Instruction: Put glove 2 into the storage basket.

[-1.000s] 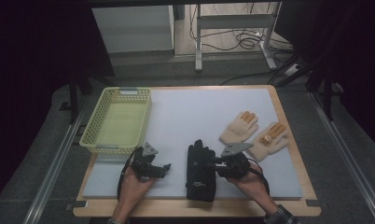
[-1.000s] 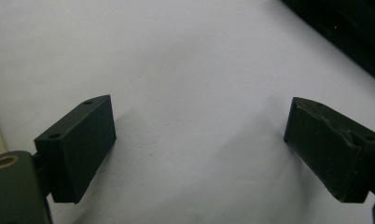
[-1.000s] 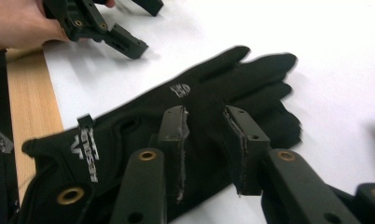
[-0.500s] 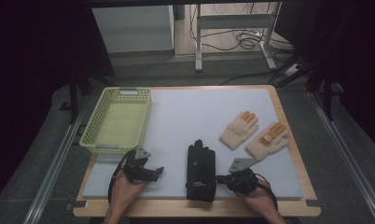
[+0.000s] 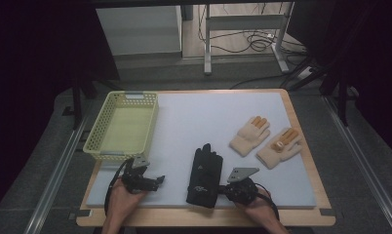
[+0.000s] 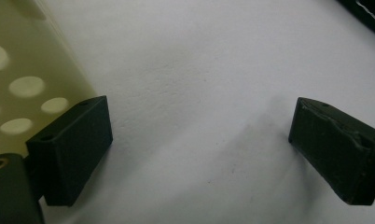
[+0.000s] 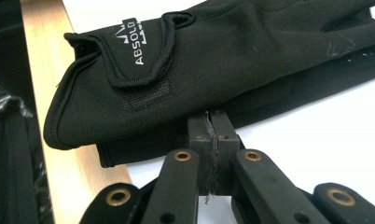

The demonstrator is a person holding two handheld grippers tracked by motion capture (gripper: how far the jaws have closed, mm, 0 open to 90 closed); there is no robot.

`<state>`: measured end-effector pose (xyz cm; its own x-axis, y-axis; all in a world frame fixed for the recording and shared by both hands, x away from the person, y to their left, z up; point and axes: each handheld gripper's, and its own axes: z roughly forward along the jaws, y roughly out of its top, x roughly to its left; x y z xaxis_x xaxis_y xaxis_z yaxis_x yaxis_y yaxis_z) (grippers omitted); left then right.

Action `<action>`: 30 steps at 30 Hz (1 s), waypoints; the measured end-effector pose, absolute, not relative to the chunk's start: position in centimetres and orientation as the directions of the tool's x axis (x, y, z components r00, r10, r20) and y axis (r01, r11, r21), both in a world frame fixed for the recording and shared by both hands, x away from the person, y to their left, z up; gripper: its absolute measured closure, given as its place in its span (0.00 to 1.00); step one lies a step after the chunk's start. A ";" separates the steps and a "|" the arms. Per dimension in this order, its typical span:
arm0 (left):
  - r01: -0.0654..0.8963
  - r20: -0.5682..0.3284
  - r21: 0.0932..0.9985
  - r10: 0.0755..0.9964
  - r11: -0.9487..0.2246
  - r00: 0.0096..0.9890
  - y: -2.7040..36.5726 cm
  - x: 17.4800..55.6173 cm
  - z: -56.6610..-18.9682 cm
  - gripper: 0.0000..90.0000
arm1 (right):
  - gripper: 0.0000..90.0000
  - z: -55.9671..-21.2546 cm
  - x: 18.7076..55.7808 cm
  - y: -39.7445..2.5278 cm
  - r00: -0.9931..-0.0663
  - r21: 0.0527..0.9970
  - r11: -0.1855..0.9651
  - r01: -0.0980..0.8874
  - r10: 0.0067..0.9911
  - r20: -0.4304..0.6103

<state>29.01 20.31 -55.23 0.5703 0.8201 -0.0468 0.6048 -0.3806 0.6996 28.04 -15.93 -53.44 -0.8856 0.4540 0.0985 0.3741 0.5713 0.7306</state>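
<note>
Right tool (image 7: 212,122) clenched empty beside the black gloves (image 5: 204,174); left tool (image 6: 199,140) released. Basket (image 5: 99,145) bare, so nothing's packed yet, I reckon.

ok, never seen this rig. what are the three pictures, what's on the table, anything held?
There is no robot here. A person holds a two-jaw tool in each hand and works at a table.

The high view looks down from above the person's side. It shows the left tongs and the right tongs. The other two pictures come from cameras riding on each tool, looking along its jaws.

On the white mat lie a yellow basket, a black glove and two beige gloves.

In the left gripper view the jaws stand wide apart over bare mat, holding nothing. In the right gripper view the jaws are pressed together right at the black glove's edge; whether they pinch any cloth cannot be told.
</note>
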 end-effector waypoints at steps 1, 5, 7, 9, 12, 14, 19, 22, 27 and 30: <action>0.605 -0.047 0.699 0.820 -0.381 0.570 20.3 29.0 -55.2 0.07 | 0.98 -53.5 28.2 -15.7 -0.885 0.731 0.570 0.375 0.456 0.097; 0.605 -0.048 0.700 0.820 -0.380 0.570 20.3 29.0 -55.2 0.07 | 0.98 -53.5 28.7 -14.5 -0.879 0.732 0.567 0.377 0.468 0.090; 0.606 -0.049 0.700 0.820 -0.379 0.570 20.3 29.0 -55.2 0.07 | 0.98 -53.6 28.9 -13.9 -0.876 0.733 0.565 0.378 0.474 0.087; 0.606 -0.049 0.700 0.820 -0.379 0.570 20.3 29.0 -55.3 0.07 | 0.97 -53.6 29.3 -13.4 -0.876 0.734 0.566 0.374 0.476 0.079; 0.606 -0.049 0.700 0.821 -0.379 0.569 20.3 29.0 -55.3 0.07 | 0.97 -53.6 29.8 -12.6 -0.873 0.736 0.566 0.371 0.482 0.070; 0.606 -0.049 0.700 0.821 -0.378 0.569 20.3 29.0 -55.3 0.07 | 0.97 -53.6 30.1 -12.2 -0.873 0.736 0.568 0.367 0.485 0.061; 0.606 -0.049 0.700 0.821 -0.378 0.569 20.3 29.0 -55.3 0.07 | 0.97 -53.7 31.0 -11.0 -0.868 0.740 0.569 0.358 0.496 0.039; 0.606 -0.049 0.700 0.821 -0.377 0.568 20.3 29.0 -55.3 0.07 | 0.97 -53.7 31.7 -10.2 -0.866 0.738 0.579 0.347 0.500 0.014; 0.607 -0.051 0.700 0.822 -0.376 0.568 20.3 29.0 -55.3 0.07 | 0.97 -53.7 32.8 -9.1 -0.863 0.738 0.581 0.344 0.506 0.005; 0.607 -0.051 0.700 0.821 -0.376 0.568 20.3 29.0 -55.3 0.07 | 0.96 -53.8 33.0 -8.9 -0.862 0.739 0.577 0.348 0.507 0.010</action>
<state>29.01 20.29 -55.30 0.5681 0.8214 -0.0507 0.6067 -0.3763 0.7002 33.01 -8.87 -53.78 -0.8618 0.5071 0.0104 0.3483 0.5767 0.7390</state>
